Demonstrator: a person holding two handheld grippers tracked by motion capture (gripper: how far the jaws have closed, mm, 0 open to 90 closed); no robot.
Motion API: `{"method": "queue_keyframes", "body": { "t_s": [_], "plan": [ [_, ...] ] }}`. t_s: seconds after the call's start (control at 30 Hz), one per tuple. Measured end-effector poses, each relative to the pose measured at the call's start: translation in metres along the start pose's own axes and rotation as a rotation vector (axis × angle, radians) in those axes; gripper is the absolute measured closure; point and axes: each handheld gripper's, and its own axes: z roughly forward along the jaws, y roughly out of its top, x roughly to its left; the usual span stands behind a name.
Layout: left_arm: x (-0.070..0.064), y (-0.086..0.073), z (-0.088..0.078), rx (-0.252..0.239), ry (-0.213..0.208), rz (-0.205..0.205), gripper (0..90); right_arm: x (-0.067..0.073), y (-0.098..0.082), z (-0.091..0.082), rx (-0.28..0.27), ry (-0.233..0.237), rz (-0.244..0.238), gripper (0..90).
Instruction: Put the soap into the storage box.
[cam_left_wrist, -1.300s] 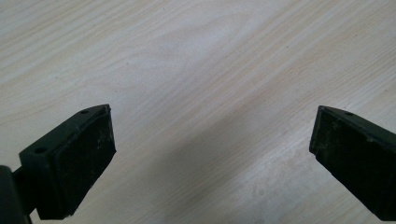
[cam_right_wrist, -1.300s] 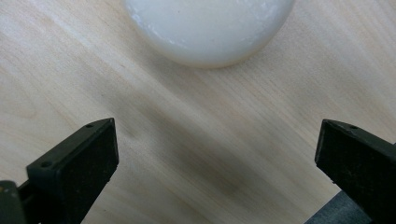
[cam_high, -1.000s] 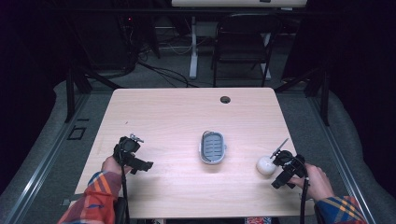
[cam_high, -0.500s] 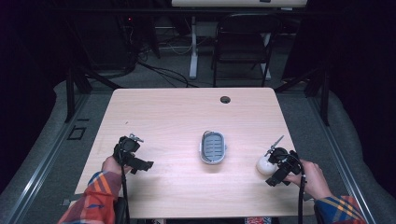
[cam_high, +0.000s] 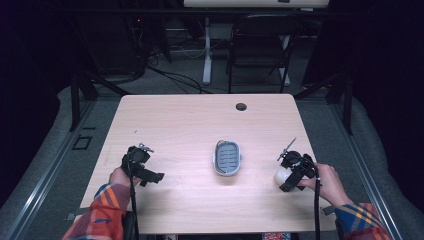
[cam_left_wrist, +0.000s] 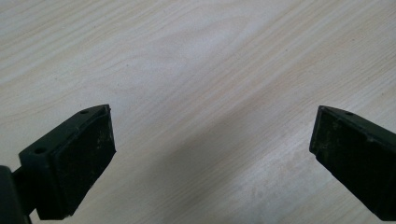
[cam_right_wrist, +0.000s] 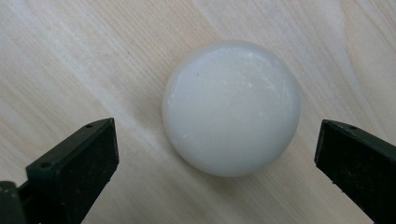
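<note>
Hiding part of itself under the right gripper (cam_high: 290, 176) in the high view: a white rounded lump (cam_high: 281, 175), smooth and pale, perhaps soap, lying on the light wood table (cam_high: 190, 120) near its right edge. Showing whole in the right gripper view, the same white lump (cam_right_wrist: 231, 108) sitting flat on the grain, just beyond the two black jaw tips and roughly centred between them, nearer the right jaw than the left; touching neither pad (cam_right_wrist: 81, 163). Standing wide apart, those jaws, gripping nothing. Running off the bottom of that view, both jaws, so the gripper body staying unseen there. Hard to make out in the high view: a thin grey rod or stalk (cam_high: 287, 149) sticking up and away from the right gripper. Resting near the table's left front, the left gripper (cam_high: 150, 176), with a hand (cam_high: 121, 176) behind it and a plaid sleeve (cam_high: 100, 215) cut off at the bottom edge. Spreading wide as well in the left gripper view, the left gripper (cam_left_wrist: 212, 140) jaws, with bare wood between them and a soft shadow crossing the grain. Lying at the table's middle, well apart from both grippers, a grey oval dish with a slotted insert (cam_high: 228, 157). Sitting near the far edge, a small dark round grommet (cam_high: 241, 106). Beyond the table, dim and hard to read, a folding chair (cam_high: 257, 50) and cables on the floor.
</note>
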Motion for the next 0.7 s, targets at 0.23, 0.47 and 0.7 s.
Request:
{"method": "queue_keyframes", "body": {
  "t_s": [0.23,0.47,0.7],
  "plan": [
    [0.000,0.000,0.000,0.003,-0.001,0.004,0.1,-0.004,0.011,0.004,0.028,-0.003,-0.006,0.0],
    [0.000,0.000,0.000,0.004,-0.002,0.001,0.1,-0.006,0.020,0.008,0.054,0.006,-0.016,0.1],
    [0.000,0.000,0.000,0.004,-0.002,0.001,0.1,-0.006,0.025,0.013,0.077,0.022,-0.011,8.2]
  ]
}}
